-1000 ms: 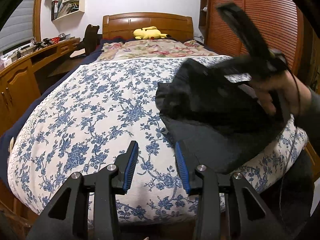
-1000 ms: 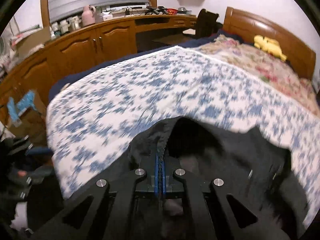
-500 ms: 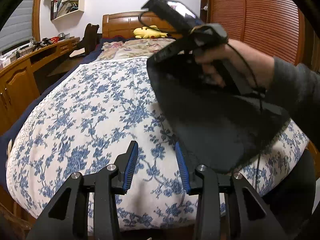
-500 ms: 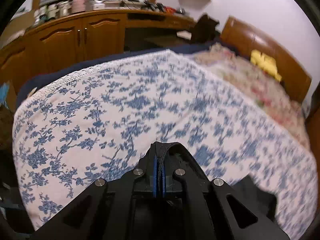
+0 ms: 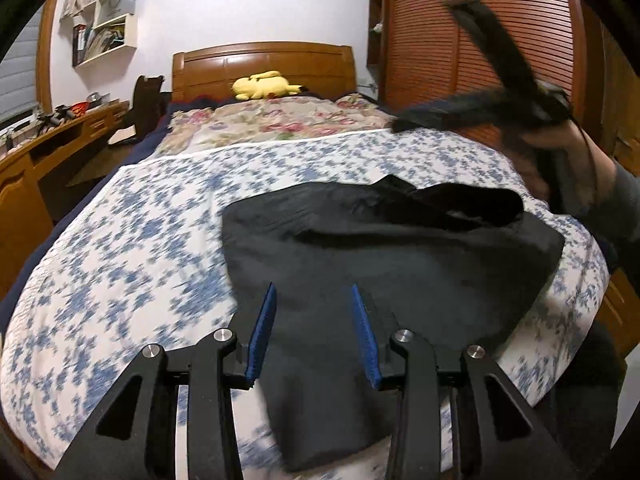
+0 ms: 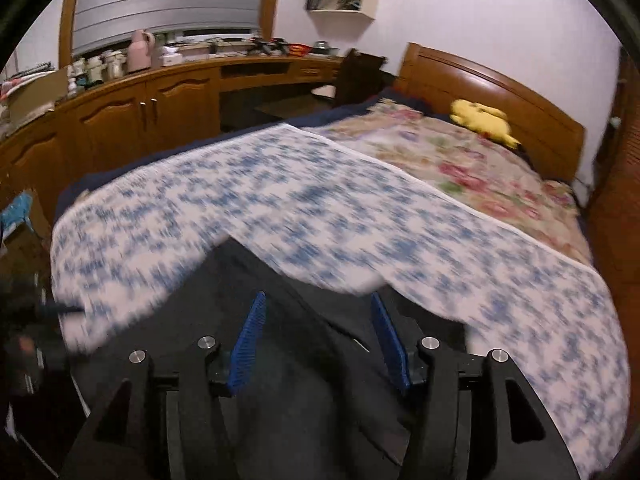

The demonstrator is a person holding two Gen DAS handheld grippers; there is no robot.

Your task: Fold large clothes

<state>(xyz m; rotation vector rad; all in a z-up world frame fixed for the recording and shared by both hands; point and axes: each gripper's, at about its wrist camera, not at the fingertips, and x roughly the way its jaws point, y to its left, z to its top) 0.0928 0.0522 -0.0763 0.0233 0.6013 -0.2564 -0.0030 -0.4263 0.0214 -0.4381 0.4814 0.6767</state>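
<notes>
A black garment (image 5: 400, 264) lies in a rumpled heap on the near right part of the bed, over the blue-flowered cover (image 5: 132, 248). My left gripper (image 5: 314, 320) is open just above its near edge and holds nothing. My right gripper (image 6: 320, 332) is open above the same garment (image 6: 304, 392), jaws wide apart and empty. In the left wrist view the right gripper (image 5: 492, 108) is blurred, raised above the bed's right side in a hand.
A yellow plush toy (image 5: 264, 85) lies by the wooden headboard (image 5: 264, 62) on a rose-patterned quilt (image 5: 276, 120). Wooden cabinets and a cluttered desk (image 6: 168, 96) run along the left. A slatted wooden wardrobe (image 5: 472, 52) stands at the right.
My right gripper was shut on the black garment and held it up; now it has opened, and the garment lies on the bed. The left gripper has moved over the garment.
</notes>
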